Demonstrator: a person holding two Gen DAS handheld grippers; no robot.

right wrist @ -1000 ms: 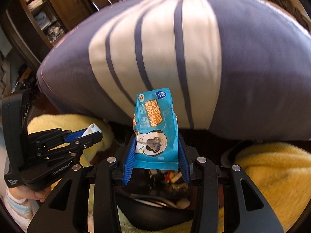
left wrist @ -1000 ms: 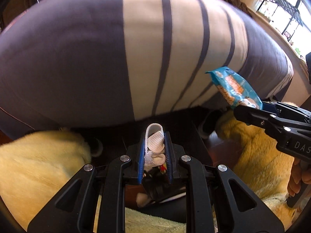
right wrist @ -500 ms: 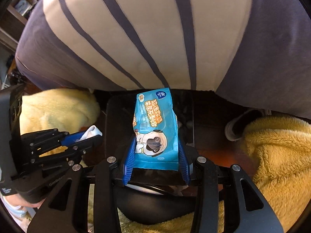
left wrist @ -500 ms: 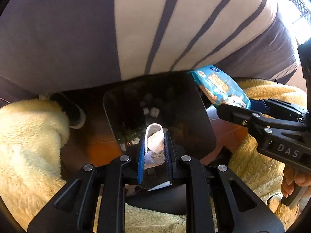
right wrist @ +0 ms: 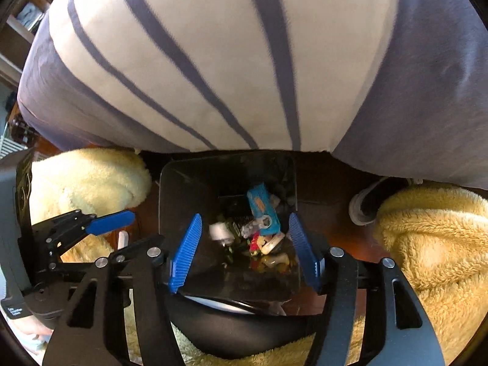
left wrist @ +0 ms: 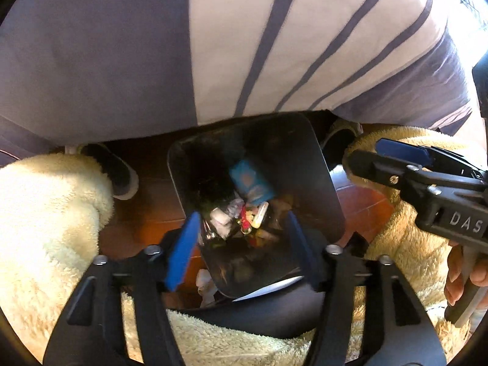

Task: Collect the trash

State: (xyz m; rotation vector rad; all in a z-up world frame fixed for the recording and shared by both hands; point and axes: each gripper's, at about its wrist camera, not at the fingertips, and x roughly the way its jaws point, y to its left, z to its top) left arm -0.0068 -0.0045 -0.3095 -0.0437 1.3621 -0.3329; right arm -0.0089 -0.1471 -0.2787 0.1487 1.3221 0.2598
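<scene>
Both tongs had just been opening and stood apart with nothing between them. Below the left tongs [left wrist: 241, 244] and right tongs [right wrist: 245, 248] sat 1 black bin [right wrist: 170, 201]; 1 blue packet [right wrist: 263, 210] lay inside among mixed scraps.

White letters "DAS" stand on the black body of the right gripper [left wrist: 393, 164], seen from the left wrist. Print on the blue packet [right wrist: 263, 212] is too blurred to read.
</scene>
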